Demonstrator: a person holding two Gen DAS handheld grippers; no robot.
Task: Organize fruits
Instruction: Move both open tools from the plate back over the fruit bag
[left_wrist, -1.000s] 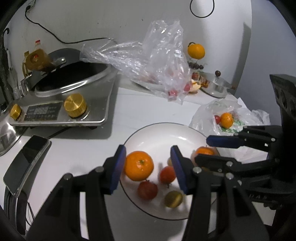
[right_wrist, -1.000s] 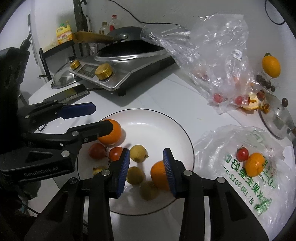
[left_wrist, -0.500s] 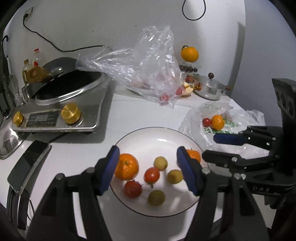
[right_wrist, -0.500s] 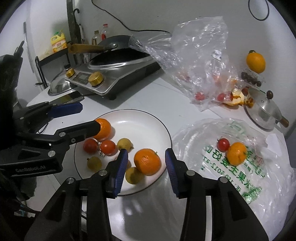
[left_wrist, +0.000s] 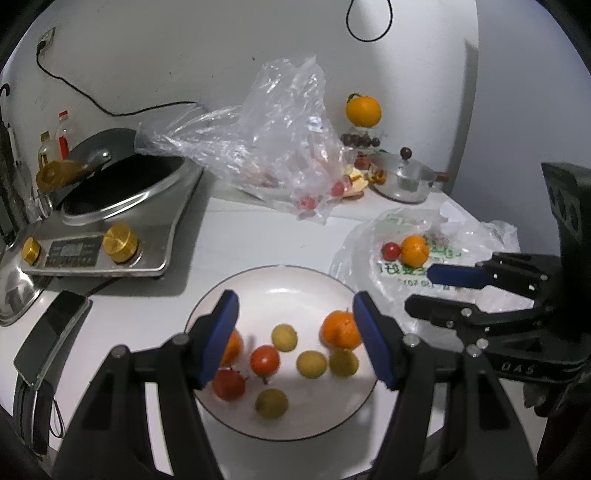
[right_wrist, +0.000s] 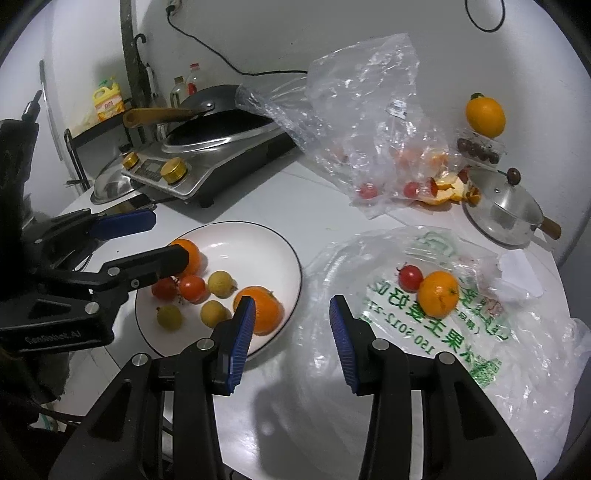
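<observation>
A white plate (left_wrist: 295, 284) (right_wrist: 258, 236) holds two oranges (left_wrist: 340, 329) (right_wrist: 263, 309), two red tomatoes (left_wrist: 264, 359) (right_wrist: 192, 288) and several small yellow-green fruits (left_wrist: 284, 336). My left gripper (left_wrist: 297, 339) is open and empty above the plate. My right gripper (right_wrist: 291, 338) is open and empty, over the table between the plate and a flat printed plastic bag (right_wrist: 461, 332). On that bag lie one orange (right_wrist: 438, 294) (left_wrist: 415, 250) and one tomato (right_wrist: 410, 277) (left_wrist: 390, 250).
An induction cooker with a wok (left_wrist: 110, 206) stands at the back left, a phone (left_wrist: 51, 332) beside it. A crumpled clear bag (left_wrist: 280, 162) holding tomatoes lies at the back. A small lidded pot (right_wrist: 506, 210) and an orange on a stand (right_wrist: 484, 115) are at the back right.
Both grippers have drawn back and up from the plate. The right gripper has swung right, off the plate toward the printed bag. Both stayed open and empty.
</observation>
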